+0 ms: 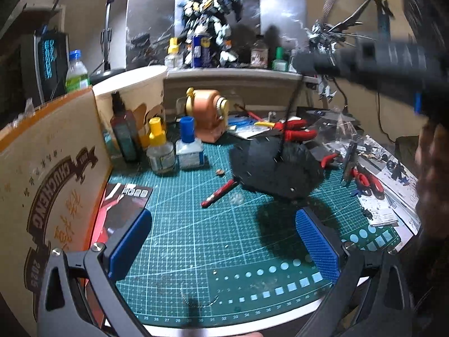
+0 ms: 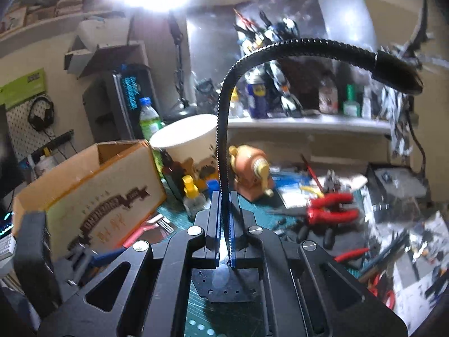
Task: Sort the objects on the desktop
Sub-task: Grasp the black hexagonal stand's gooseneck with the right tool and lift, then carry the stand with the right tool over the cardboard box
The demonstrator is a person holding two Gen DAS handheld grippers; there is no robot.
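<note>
A black gooseneck lamp is lifted off the green cutting mat [image 1: 179, 238]. Its flat black base [image 1: 275, 168] hangs tilted above its own shadow. In the right wrist view my right gripper [image 2: 224, 199] is shut on the ribbed neck [image 2: 221, 129], which arches up to the black head [image 2: 398, 73]. The base [image 2: 224, 286] shows below the jaws. In the left wrist view the right gripper [image 1: 301, 67] reaches in blurred from the upper right. My left gripper [image 1: 224, 224] stands open low over the mat, with nothing between its blue pads [image 1: 317, 241].
A cardboard box [image 1: 50, 174] stands at the left, with glue bottles [image 1: 161, 151] and an orange sharpener [image 1: 209, 115] behind the mat. Red pliers [image 1: 294, 130], a red-handled knife [image 1: 220, 192] and cutters [image 1: 367, 179] lie around. Model robots [image 1: 210, 19] stand on the back shelf.
</note>
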